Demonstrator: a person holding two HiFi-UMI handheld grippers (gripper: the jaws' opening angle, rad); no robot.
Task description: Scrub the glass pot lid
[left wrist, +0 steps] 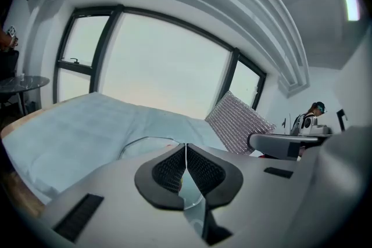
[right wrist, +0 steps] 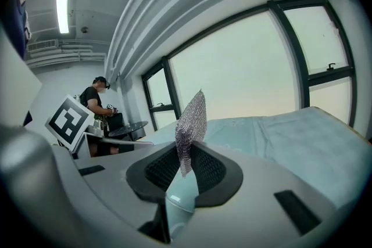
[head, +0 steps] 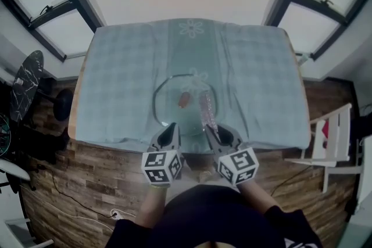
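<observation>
Glass lid (head: 171,96), red knob (head: 183,100), L claw (head: 169,126) pinching rim (head: 157,93), R claw (head: 210,128) pinching mesh scrubber (head: 206,110)

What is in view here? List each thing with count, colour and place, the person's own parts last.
tablecloth: one, pale blue-green check, over the table.
glass lid: one, clear, mid-cloth toward the near edge.
knob: one, reddish-brown, at the lid's centre.
mesh scrubber: one, silver, in the right tool.
folding chair: one, white, standing right of the table.
board: one, dark patterned, leaning at far left.
bystander: one, dark top, background of the right gripper view.
left tool: one, grey, jaws together, by the lid's near rim.
right tool: one, grey, shut on the mesh scrubber.
</observation>
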